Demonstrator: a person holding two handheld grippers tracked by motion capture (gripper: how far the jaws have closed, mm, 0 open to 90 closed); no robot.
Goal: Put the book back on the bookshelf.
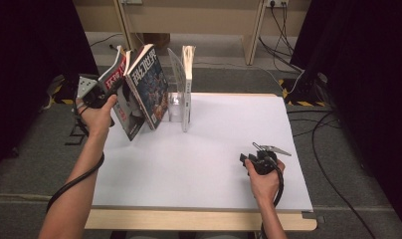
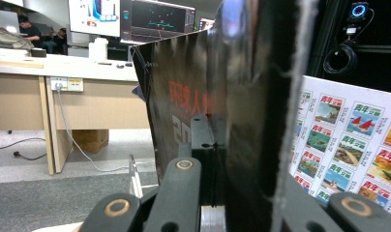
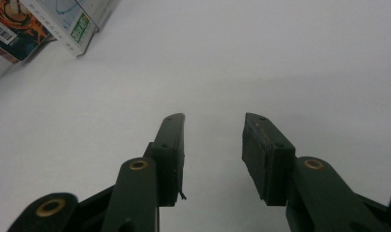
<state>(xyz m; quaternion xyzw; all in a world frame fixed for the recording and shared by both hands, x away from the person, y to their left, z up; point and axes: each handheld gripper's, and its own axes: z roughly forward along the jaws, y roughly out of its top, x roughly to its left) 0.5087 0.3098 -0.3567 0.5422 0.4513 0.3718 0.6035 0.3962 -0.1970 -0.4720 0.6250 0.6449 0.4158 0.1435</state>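
While held, magazine (image 1: 120,94) beside blue magazine (image 1: 148,84), rack (image 1: 178,94)

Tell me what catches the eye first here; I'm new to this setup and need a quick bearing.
The leaning magazines at the table's far left corner stand out, propped beside a clear stand with a thin white book upright against it. The left gripper is clamped on the outermost magazine. The right gripper rests open on the bare white top, near right.

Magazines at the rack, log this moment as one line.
left gripper: shut on red-titled magazine | right gripper: open, empty | clear rack: upright
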